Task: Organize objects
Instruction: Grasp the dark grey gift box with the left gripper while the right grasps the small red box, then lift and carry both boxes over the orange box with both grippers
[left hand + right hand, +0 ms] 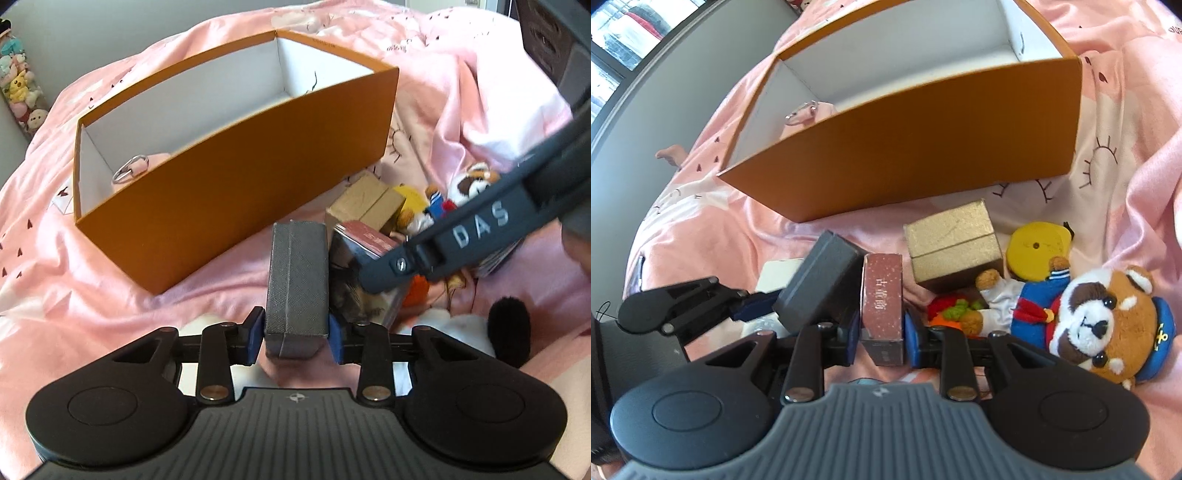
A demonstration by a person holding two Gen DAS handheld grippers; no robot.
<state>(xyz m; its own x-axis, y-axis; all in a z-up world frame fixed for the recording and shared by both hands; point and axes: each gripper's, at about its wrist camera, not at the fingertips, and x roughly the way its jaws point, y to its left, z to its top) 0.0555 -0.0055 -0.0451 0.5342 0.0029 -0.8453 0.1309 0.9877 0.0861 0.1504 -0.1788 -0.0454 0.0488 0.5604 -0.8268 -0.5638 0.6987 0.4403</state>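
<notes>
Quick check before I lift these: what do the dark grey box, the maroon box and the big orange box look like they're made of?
Dark grey box: likely rigid card wrapped in textured paper; fine matte grain. Maroon box: thin printed cardboard, slight sheen, speckled print with characters. Orange box: stiff paperboard, smooth matte orange outside, white inside, thin straight walls.

Left tongs [296,338] and right tongs [880,338] both clamped, angled downward.
</notes>
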